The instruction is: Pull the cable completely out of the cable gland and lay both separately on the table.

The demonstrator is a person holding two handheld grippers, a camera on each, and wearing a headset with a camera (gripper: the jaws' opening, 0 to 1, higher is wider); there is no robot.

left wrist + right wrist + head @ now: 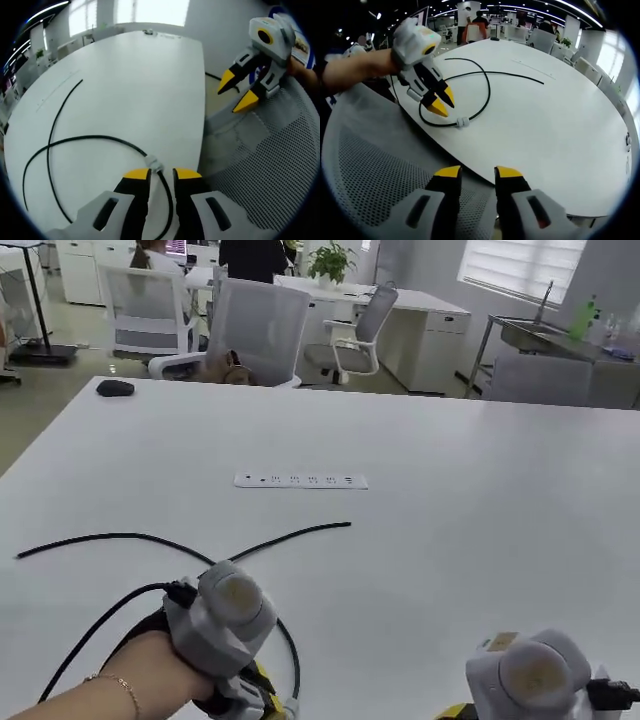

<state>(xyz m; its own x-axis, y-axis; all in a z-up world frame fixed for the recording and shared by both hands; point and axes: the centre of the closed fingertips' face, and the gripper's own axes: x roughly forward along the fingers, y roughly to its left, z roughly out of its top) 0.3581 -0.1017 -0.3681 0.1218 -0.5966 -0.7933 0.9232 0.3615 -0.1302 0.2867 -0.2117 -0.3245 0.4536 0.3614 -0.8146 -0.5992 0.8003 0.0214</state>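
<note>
Cable (120,535) lay looped on white counter (150,75), cable gland (154,163) threaded on it by the near edge | left gripper (161,174) slightly parted, straddling the cable behind the gland, unclamped | right gripper (472,172) parted, empty, over mesh chair back (370,165) | step: first grasp; next: clamp the cable, bring the right gripper to the gland.

The table (450,540) is showing a smooth white top with a soft sheen. The cable (110,537) crossing the left of the head view is looking like smooth, matt black rubbery sheathing, its cable gland (153,163) pale plastic. The left gripper (161,173) and right gripper (477,172) are wearing matt light-grey plastic shells with yellow tips, while a chair back (375,170), lower left in the right gripper view, is showing grey open-weave mesh.
</note>
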